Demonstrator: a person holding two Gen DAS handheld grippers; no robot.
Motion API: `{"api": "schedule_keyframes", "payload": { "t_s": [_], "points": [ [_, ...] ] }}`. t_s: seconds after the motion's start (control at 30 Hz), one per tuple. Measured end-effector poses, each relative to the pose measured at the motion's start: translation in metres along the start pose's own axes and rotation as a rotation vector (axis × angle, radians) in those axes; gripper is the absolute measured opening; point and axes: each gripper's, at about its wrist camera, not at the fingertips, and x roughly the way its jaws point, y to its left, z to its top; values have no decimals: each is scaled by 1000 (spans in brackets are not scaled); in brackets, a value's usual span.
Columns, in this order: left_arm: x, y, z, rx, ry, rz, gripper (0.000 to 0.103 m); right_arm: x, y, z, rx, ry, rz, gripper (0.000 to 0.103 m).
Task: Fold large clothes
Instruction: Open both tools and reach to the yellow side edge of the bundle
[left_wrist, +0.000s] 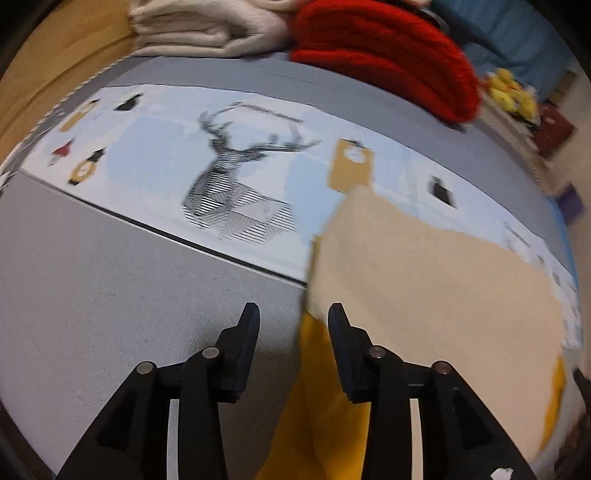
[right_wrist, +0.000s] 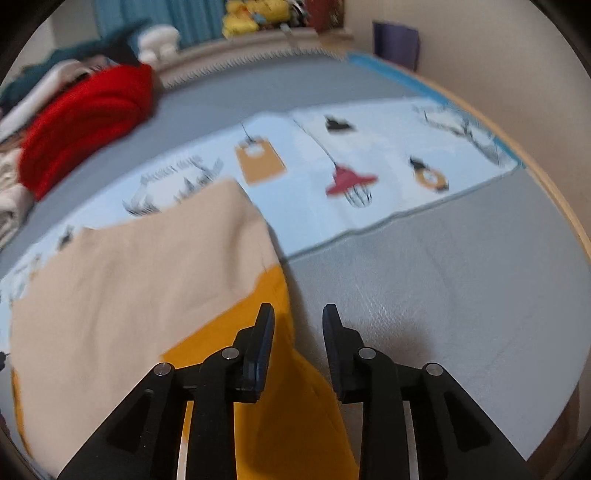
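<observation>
Just below both hand-held grippers (left_wrist: 293, 314) (right_wrist: 298, 314), garment (left_wrist: 424, 280)

A grey fabric surface (left_wrist: 110, 295) carried a pale blue printed strip (left_wrist: 155, 155) with a black line-drawn deer head (left_wrist: 229, 184). Yellow plush toys (right_wrist: 255, 14) sat on a far ledge beside a teal curtain (right_wrist: 199, 18).

Beige-and-mustard garment lying flat on the bed

The garment (left_wrist: 424, 280) (right_wrist: 122, 280) is a broad beige panel with mustard-yellow parts along its near edge and at one side. It lies spread and mostly smooth, its far part over a pale-blue printed sheet (left_wrist: 155, 155) (right_wrist: 369, 147), its near part on the grey bed cover.
</observation>
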Motion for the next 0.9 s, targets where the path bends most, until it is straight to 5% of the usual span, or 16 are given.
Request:
{"api": "schedule_keyframes", "payload": {
  "t_s": [0.13, 0.27, 0.4, 0.63, 0.8, 0.9],
  "points": [
    [-6, -7, -28, 139, 141, -163, 36, -12, 7, -21, -119, 84, 157, 30],
    [-5, -23, -74, 394, 257, -183, 36, -5, 13, -61, -286, 241, 143, 30],
    [15, -13, -112, 515, 362, -89, 37, 22, -2, -98, -339, 436, 19, 30],
    [2, -7, -111, 499, 372, -31, 26, 20, -6, -98, -333, 464, -18, 30],
    [15, -4, -128, 566, 450, 88, 32, 23, -16, -102, -339, 517, -77, 30],
    [1, -6, -122, 551, 403, 131, 33, 17, -24, -100, -327, 519, -142, 30]
  ]
}}
